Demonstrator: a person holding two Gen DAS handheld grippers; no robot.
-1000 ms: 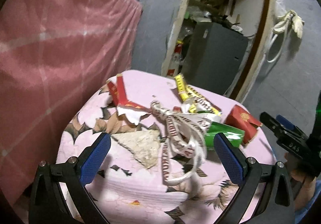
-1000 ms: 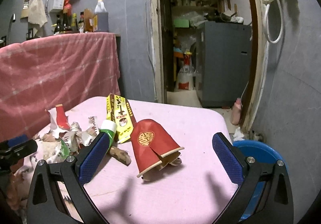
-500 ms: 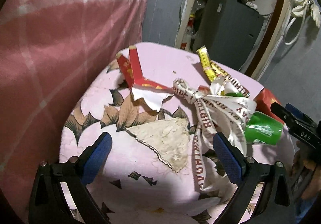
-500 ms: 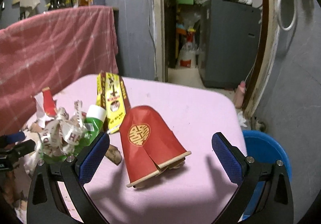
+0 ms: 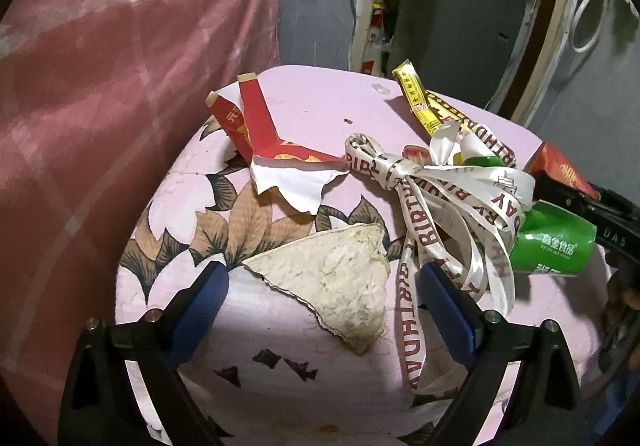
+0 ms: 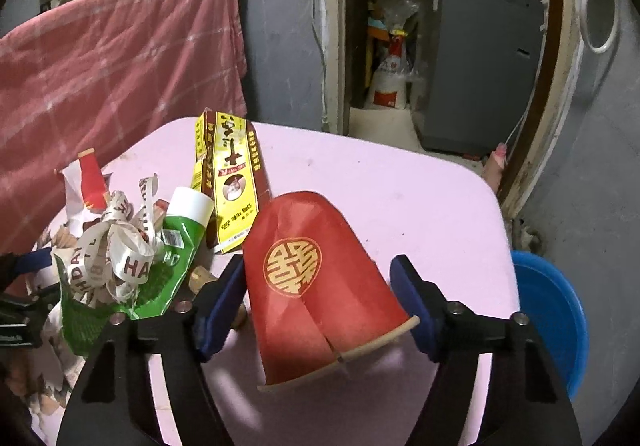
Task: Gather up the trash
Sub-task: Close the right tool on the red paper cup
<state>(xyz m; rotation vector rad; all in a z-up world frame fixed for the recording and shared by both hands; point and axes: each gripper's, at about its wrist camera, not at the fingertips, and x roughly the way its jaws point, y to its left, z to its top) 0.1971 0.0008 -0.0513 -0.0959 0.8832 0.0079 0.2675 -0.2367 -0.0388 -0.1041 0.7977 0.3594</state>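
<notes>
On the left wrist view: left gripper point(image 5: 322, 296), jaws wide and closing, straddles a soiled paper wedge point(image 5: 340, 282), pads clear of it; birthday ribbon point(image 5: 436, 202) at two o'clock drapes beside the right pad; green cup point(image 5: 554, 248) at three; torn red carton point(image 5: 272, 150) at eleven; yellow box point(image 5: 420, 102) at one; floral tablecloth point(image 5: 180, 222) beneath. On the right wrist view: right gripper point(image 6: 318, 292), jaws closing, flanks a crushed red paper cup point(image 6: 320, 294), left pad touching, right pad just beside; yellow box at eleven; ribbon and green cup at nine; blue basin point(image 6: 552, 310) at three, off the table.
</notes>
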